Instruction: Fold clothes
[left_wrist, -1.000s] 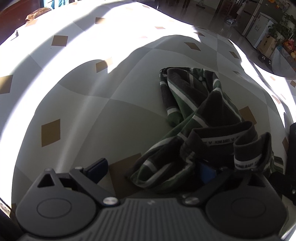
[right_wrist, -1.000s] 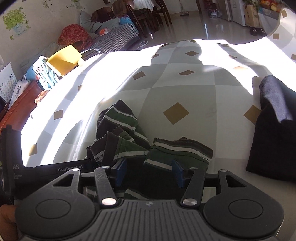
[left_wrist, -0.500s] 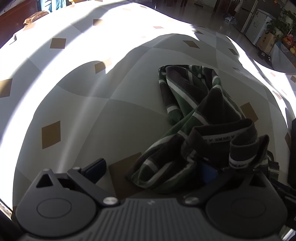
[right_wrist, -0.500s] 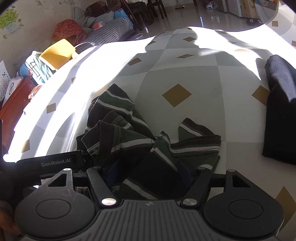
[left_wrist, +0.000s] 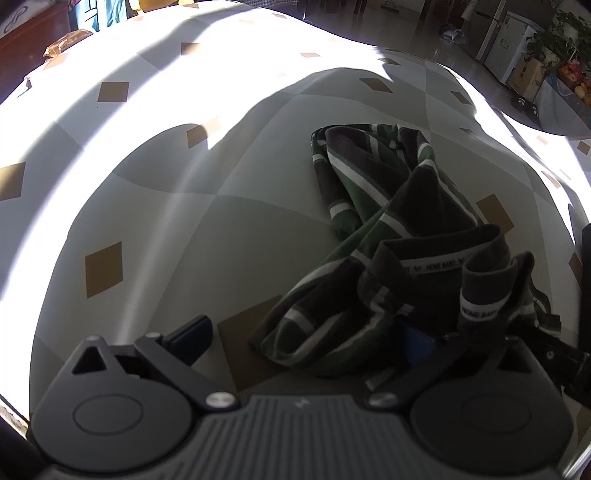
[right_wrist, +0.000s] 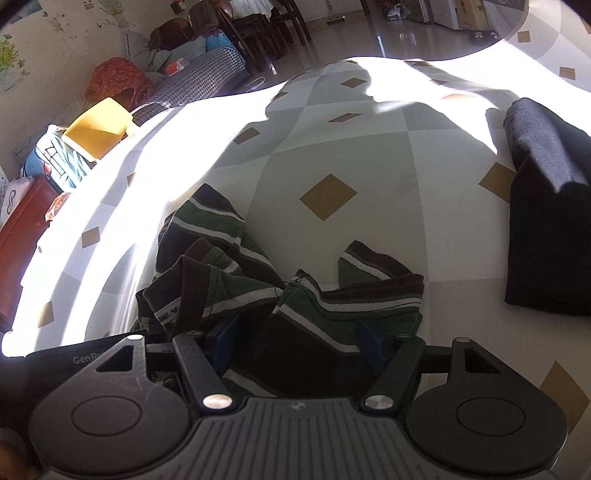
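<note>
Striped garment (left_wrist: 373, 192) lies crumpled, dark with green and white bands.

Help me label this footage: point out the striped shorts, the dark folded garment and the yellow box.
striped shorts (right_wrist: 218, 225): right wrist view, on a striped leg.
dark folded garment (right_wrist: 543, 206): right wrist view, on its top face.
yellow box (right_wrist: 98, 129): right wrist view, on its yellow top.

We see a tablecloth (right_wrist: 369, 155) of grey and white squares with tan diamonds, half in hard sunlight, half in shadow. Beyond it lie a glossy floor (right_wrist: 399, 33), dark wooden chairs (right_wrist: 258, 26), a checked sofa (right_wrist: 199, 79) and a white fridge (left_wrist: 513, 48).
</note>
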